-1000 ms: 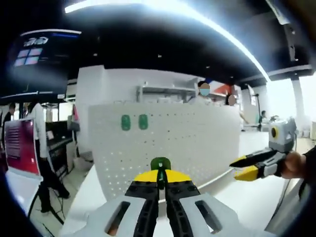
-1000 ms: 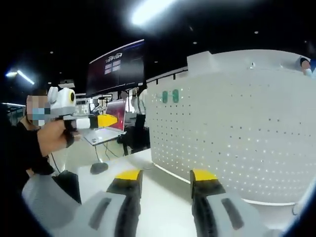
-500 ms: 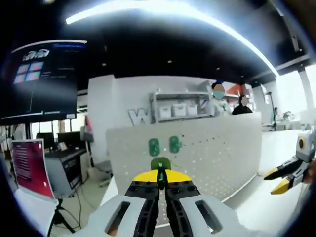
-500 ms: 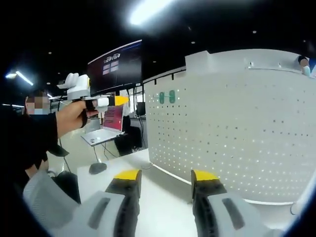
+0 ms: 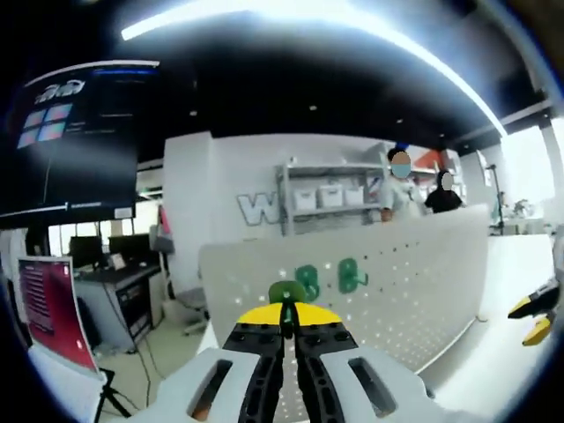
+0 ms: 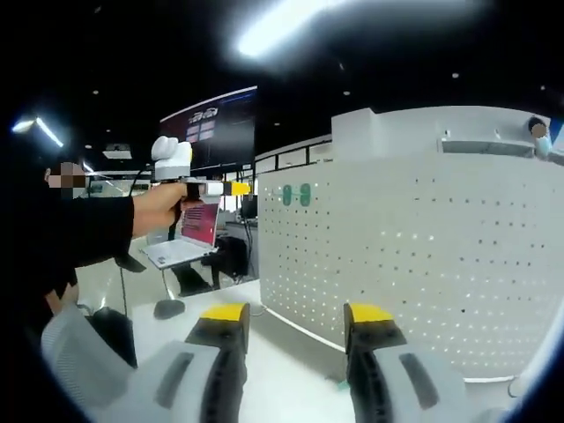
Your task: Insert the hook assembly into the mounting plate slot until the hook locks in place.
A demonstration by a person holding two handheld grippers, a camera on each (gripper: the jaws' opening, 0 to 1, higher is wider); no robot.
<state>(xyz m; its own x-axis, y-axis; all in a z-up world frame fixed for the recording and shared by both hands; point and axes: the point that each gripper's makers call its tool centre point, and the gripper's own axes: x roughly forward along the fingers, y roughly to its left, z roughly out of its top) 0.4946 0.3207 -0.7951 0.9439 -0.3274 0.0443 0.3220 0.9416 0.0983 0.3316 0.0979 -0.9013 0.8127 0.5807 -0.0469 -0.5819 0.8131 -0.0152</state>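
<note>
Two green hooks [image 5: 327, 278] on pegboard [image 5: 423, 282], dark ceiling [image 5: 291, 79]

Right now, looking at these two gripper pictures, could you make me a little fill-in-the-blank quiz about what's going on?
1. The left gripper is shut on a hook coloured ____.
2. The right gripper has its jaws ____, with nothing between them.
3. The white pegboard already carries ____ green hooks.
4. The pegboard stands on a table coloured ____.

Missing words: green; open; two; white
</note>
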